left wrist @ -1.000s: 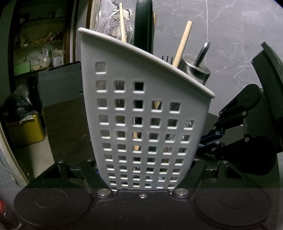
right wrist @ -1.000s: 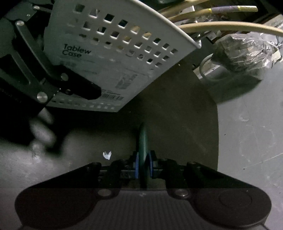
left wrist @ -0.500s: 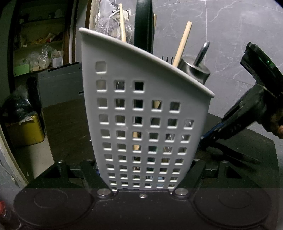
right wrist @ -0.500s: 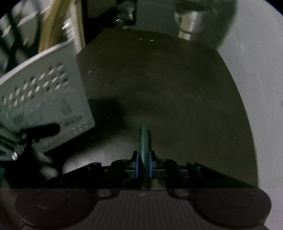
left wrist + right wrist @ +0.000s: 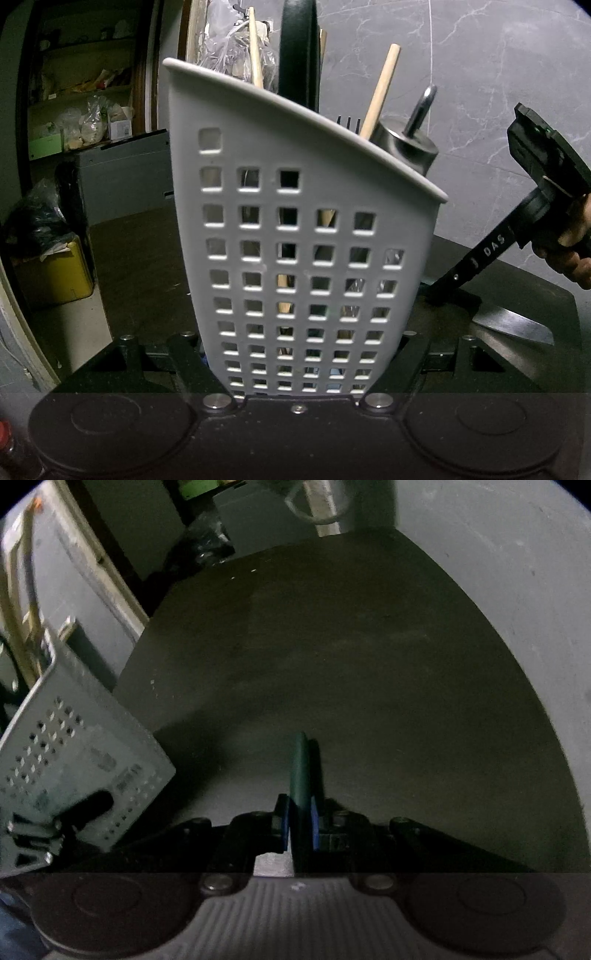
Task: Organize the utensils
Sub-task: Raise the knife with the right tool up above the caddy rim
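A dark table (image 5: 140, 266) is carrying the things, standing on a pale floor (image 5: 517, 590). A white caddy (image 5: 306, 258) is sitting upright on it. Just right of the caddy, a knife (image 5: 513, 325) is touching the tabletop, its blade lying flat.

Home kitchen or pantry corner, dim light. Evidence: grey marble-look wall tiles (image 5: 461, 74) behind a dark counter (image 5: 140, 266). Off the counter's left edge, open shelves (image 5: 85, 107) crammed with bagged food and small boxes, a grey cabinet (image 5: 122, 177) below them, a yellow container (image 5: 55, 273) and a dark stuffed bag (image 5: 37, 221) on the floor. On the counter, a white perforated cutlery caddy (image 5: 306, 266) packed with wooden chopsticks (image 5: 380, 92), a fork and a steel utensil (image 5: 406, 147). Knife blade (image 5: 513, 326) lying near the counter's right edge.
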